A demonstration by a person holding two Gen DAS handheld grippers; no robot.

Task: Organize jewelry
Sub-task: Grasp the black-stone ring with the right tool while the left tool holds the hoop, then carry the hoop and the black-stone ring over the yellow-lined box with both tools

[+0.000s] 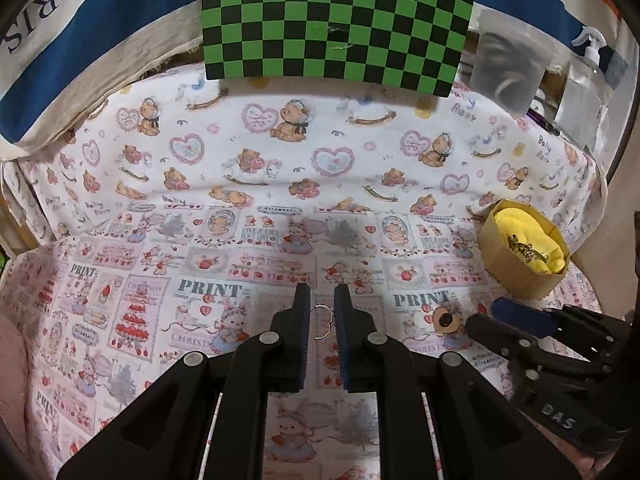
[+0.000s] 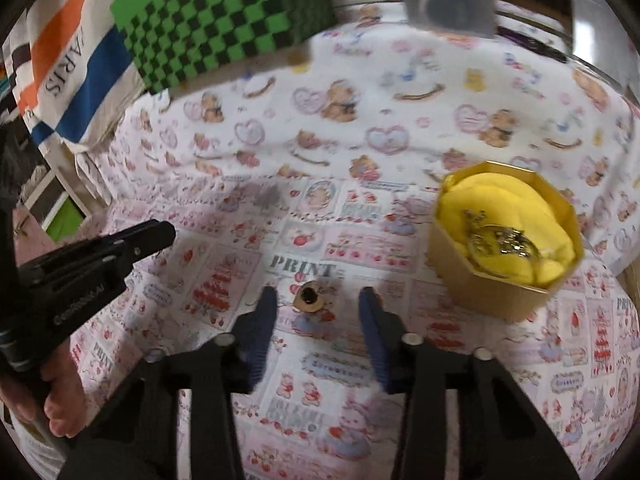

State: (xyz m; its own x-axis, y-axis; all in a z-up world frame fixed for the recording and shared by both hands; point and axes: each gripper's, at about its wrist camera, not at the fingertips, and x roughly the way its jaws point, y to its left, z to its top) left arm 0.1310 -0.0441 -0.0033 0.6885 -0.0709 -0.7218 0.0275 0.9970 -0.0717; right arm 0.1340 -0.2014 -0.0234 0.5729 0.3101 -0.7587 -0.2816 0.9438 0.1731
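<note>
closing in: heart pendant (image 2: 308, 298) lies between right tongs (image 2: 318, 300), apart; left tongs (image 1: 322, 306) clamped on ring (image 1: 322, 320).

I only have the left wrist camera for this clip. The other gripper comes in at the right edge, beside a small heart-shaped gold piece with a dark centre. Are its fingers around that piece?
Observer: Yes, loosely. Its own camera shows the right gripper with its fingers apart. The heart-shaped gold piece lies on the printed cloth between the tips, nearer the picture-left finger, and nothing touches it.
Operator: What carries my gripper?
Observer: A bare hand is wrapped around the handle of the left gripper.
Operator: How do my fingers look from the side?
Observer: They are pressed close, tips together. The thin silver ring is too small to make out from there.
</note>
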